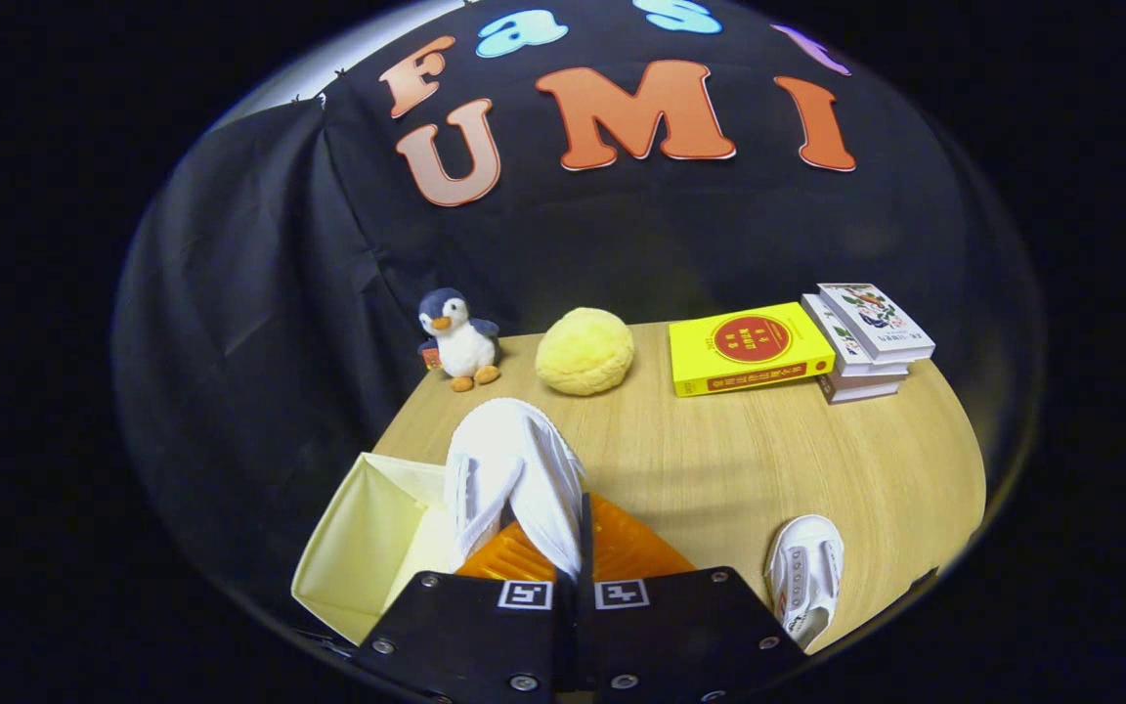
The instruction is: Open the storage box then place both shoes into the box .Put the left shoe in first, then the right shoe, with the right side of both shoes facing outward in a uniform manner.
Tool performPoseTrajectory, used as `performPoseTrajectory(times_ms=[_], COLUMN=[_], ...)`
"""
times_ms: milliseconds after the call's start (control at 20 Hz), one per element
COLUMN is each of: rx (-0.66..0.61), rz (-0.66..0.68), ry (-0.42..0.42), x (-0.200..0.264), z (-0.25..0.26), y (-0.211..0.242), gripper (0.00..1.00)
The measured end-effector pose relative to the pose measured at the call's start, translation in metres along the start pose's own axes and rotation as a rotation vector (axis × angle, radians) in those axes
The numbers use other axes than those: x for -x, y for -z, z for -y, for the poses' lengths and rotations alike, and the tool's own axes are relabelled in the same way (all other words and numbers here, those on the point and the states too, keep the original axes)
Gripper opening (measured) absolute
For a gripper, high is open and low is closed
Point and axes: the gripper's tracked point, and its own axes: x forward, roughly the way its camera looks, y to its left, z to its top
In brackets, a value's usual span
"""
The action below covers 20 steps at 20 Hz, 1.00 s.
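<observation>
Gripping the white canvas shoe (514, 479) by a thin edge, the tongs (573, 562) hung above the open cream fabric box (368, 548); it risked slipping or twisting wrong-side outward.

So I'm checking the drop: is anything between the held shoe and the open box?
Nothing visible blocks it. The tool grips the white shoe right beside the open box, whose interior looks bare.

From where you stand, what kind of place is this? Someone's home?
Probably a staged demo booth, not a home. A wooden table stands against draped black cloth and holds props: a penguin toy, stacked books. The gripper grips a white shoe above an open storage box.
</observation>
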Motion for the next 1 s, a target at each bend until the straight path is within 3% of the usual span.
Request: performPoseTrajectory(times_ms=[250, 550, 1000], rx=[-0.024, -0.044, -0.044], rz=[-0.062, -0.208, -0.364], ry=[-0.075, -0.067, 0.107], x=[-0.007, -0.040, -0.075], z=[-0.073, -0.137, -0.145], y=[0.009, 0.057, 0.121], gripper=[0.02, 0.02, 0.03])
